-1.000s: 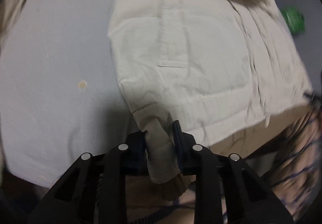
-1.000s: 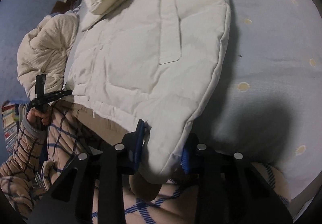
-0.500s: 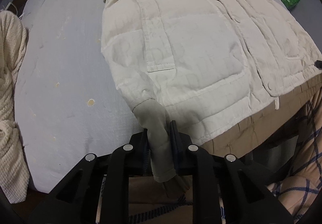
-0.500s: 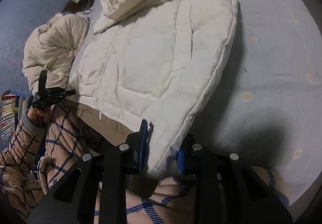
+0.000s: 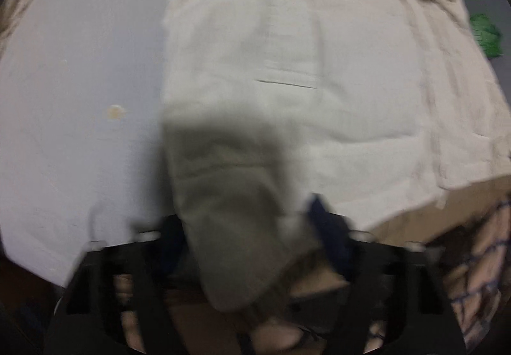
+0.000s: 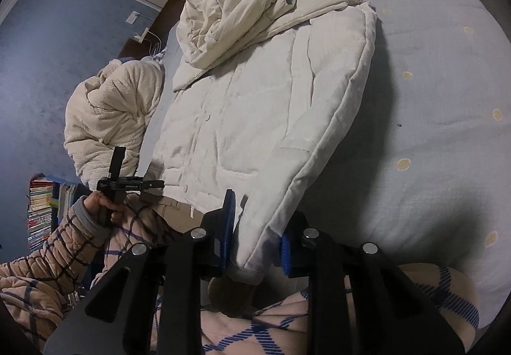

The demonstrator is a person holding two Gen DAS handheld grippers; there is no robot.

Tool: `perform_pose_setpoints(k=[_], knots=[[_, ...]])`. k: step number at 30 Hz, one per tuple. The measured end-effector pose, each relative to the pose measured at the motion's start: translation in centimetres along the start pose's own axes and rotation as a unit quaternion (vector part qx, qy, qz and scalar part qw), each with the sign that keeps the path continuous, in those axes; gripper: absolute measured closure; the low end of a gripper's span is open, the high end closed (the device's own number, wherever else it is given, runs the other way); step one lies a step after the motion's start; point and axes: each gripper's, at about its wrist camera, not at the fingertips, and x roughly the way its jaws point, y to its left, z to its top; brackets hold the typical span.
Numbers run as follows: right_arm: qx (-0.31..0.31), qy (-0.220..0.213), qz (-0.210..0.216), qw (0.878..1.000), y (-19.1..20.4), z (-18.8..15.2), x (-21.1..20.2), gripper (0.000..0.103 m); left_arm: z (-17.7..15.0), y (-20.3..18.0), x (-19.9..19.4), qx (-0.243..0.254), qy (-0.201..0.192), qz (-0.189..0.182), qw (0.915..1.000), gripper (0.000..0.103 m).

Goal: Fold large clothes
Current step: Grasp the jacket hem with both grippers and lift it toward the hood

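A cream padded jacket (image 5: 287, 67) lies spread on the bed with its hood and a sleeve bunched at the far end (image 6: 249, 10). My left gripper (image 5: 249, 233) points straight down at the jacket's near hem corner. Its jaws are opening and the shadowed corner still hangs between them, loose of the pads; this view is blurred. My right gripper (image 6: 255, 240) is shut on the opposite hem corner, its blue pads pinching the padded edge. The right wrist view also shows the left gripper (image 6: 127, 185) in a hand at the jacket's other bottom corner.
The pale blue bed sheet (image 6: 431, 99) with small yellow spots stretches out beside the jacket. A cream knitted blanket (image 6: 108, 118) is heaped at the bed's far side. A green packet (image 5: 485, 34) lies beyond the jacket. A plaid sleeve (image 6: 57, 246) and a bookshelf (image 6: 40, 208) are at the left.
The left jaws have spread apart from the hem corner they were pinching, and that view has dropped closer to the jacket. The right gripper keeps its grip and now tilts up to show more of the room.
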Motion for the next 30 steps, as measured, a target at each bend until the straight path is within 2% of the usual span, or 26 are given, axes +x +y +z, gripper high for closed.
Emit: perform_pose_setpoints(k=[1,2,4,13,20,25,30], knots=[[0.0,-0.001,0.002,1.0,0.0,0.1,0.0,0.082,-0.2,-0.5,-0.4,0.013,-0.003,0.005,0.9999,0.069],[0.0,-0.001,0.003,1.0,0.1,0.1,0.1,0.082,-0.4,-0.9,-0.9,0.028,-0.01,0.011,0.9995,0.079],[-0.002,-0.005,0.007,1.0,0.2,0.3,0.1,0.082,-0.8,-1.2,-2.1,0.039,-0.028,0.0,0.9988,0.09],[-0.021,-0.015,0.028,0.999,1.8,0.1,-1.0,0.084,-2.2,-2.0,-6.8,0.082,-0.079,-0.051,0.9922,0.094],[-0.013,-0.027,0.026,0.999,0.8,-0.4,-2.3,0.086,-2.6,-3.0,-6.7,0.103,-0.069,-0.094,0.9878,0.094],[0.006,-0.05,0.049,0.998,0.1,0.1,-3.7,0.087,-2.6,-0.8,-9.1,0.094,-0.092,-0.159,0.9786,0.095],[-0.013,-0.075,0.07,0.995,2.0,1.7,-5.5,0.087,-1.8,-0.8,-13.0,0.109,-0.133,-0.172,0.9699,0.095]])
